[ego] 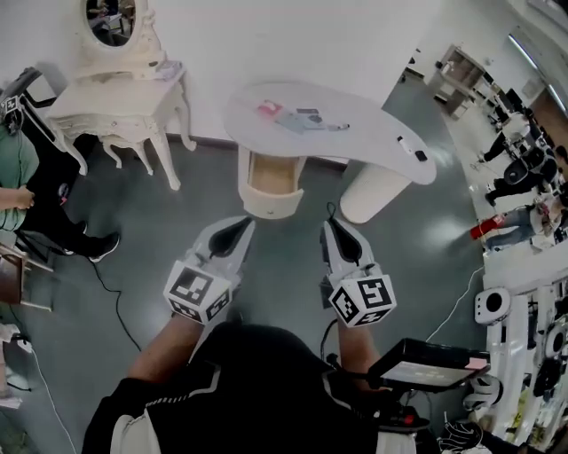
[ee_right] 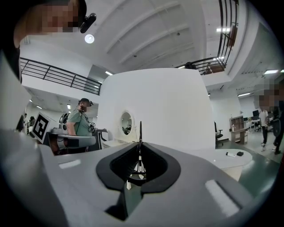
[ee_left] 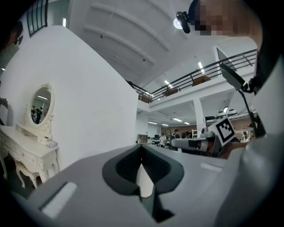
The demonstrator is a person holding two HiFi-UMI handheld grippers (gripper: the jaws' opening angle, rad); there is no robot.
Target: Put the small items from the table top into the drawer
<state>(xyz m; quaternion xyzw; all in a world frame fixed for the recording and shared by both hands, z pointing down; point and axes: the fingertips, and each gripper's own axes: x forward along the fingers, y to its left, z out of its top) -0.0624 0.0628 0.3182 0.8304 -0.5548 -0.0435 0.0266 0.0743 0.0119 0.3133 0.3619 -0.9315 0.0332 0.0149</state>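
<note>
Small items (ego: pixel 302 117) are found on the white oval table top (ego: pixel 355 105), which is spread across the upper middle of the head view and is borne partly by a white cylindrical leg (ego: pixel 373 193). A cream ornate dressing table (ego: pixel 124 102) with an oval mirror (ego: pixel 111 18) is placed against the wall in the upper left, well apart from the oval table. Below the table top's left half, the rounded cream drawer (ego: pixel 271 182) is seen pulled out, its light wooden inside laid open to view. Near the centre of the frame, the left gripper (ego: pixel 238 227) and the right gripper (ego: pixel 334 227) are held side by side above the grey floor, both pointed toward the drawer and clear of it. In the left gripper view the jaws are seen pressed together with nothing between them. In the right gripper view the jaws are likewise pressed together and nothing is held. On the table top's left part a pink flat item (ego: pixel 269 109), a grey-blue flat item (ego: pixel 295 121) and a dark flat item (ego: pixel 310 113) are clustered. Near its right end a small white item (ego: pixel 401 140) and a small black item (ego: pixel 420 155) are laid near each other.
</note>
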